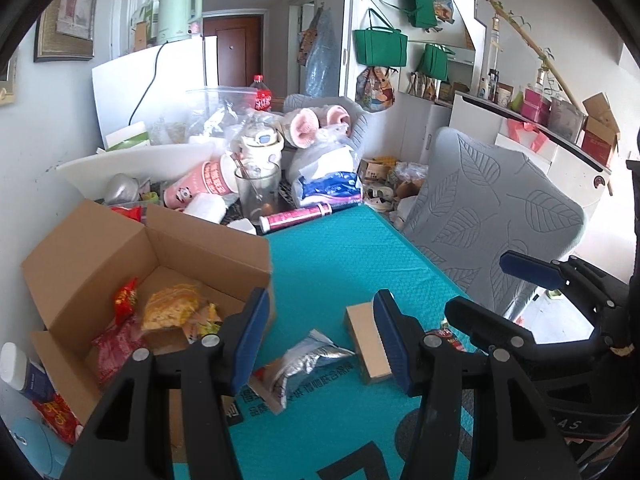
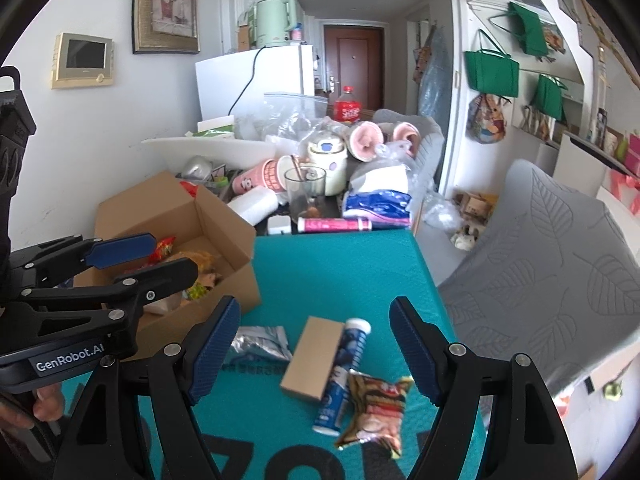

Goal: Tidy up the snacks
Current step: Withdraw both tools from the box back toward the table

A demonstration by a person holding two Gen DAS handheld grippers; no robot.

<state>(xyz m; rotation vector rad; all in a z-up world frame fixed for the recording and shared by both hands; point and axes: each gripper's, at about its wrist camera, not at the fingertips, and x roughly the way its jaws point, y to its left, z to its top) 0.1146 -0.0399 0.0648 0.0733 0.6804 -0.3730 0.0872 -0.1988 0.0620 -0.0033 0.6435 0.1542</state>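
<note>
An open cardboard box [image 1: 208, 248] [image 2: 224, 220] at the left of the teal mat holds several snack packs [image 1: 168, 308]. On the mat lie a silver foil pouch [image 1: 304, 360] [image 2: 260, 344], a small brown carton [image 1: 366, 344] [image 2: 314, 358], a blue tablet tube [image 2: 340, 376] and a brown-red snack pack [image 2: 376, 412]. My left gripper [image 1: 320, 344] is open and empty above the pouch. My right gripper [image 2: 316, 352] is open and empty above the carton and tube. Each gripper also shows in the other's view: the right one [image 1: 480, 292], the left one [image 2: 148, 256].
The table's far end is cluttered: a glass [image 1: 256, 192], pink cups [image 1: 216, 180], a pink tube [image 1: 296, 216], bags, a cola bottle [image 1: 262, 94]. A grey leaf-patterned chair [image 1: 492, 208] stands right of the table. A white fridge [image 1: 152, 88] stands behind.
</note>
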